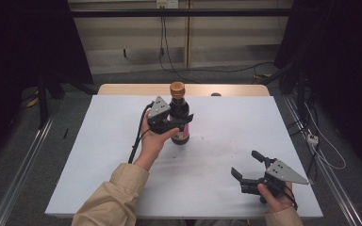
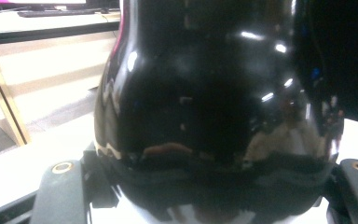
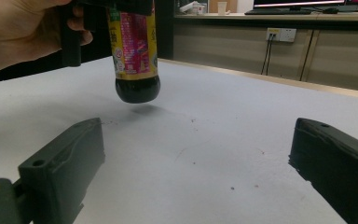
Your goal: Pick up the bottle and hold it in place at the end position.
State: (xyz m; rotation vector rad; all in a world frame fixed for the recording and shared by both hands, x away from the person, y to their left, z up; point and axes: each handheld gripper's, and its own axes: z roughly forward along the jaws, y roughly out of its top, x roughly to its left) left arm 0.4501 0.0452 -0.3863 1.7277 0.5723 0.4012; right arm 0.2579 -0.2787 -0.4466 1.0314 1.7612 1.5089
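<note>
A dark glass bottle (image 1: 179,113) with a gold cap (image 1: 177,88) and a yellow and pink label (image 3: 135,46) hangs upright a little above the white table top (image 1: 99,179), its shadow below it. My left gripper (image 1: 181,121) is shut on the bottle's shoulder, and the glossy black glass (image 2: 214,93) sits between its jaws. A hand (image 3: 18,32) holds that gripper. My right gripper (image 1: 245,163) rests low near the table's front right, jaws wide apart with nothing between them (image 3: 198,140); it points toward the bottle.
The white sheet lies on a wooden table whose far edge (image 1: 122,88) shows at the back. A small brown object (image 1: 215,94) sits at that far edge. Cables (image 1: 320,146) run on the floor to the right. Dark stands flank the table.
</note>
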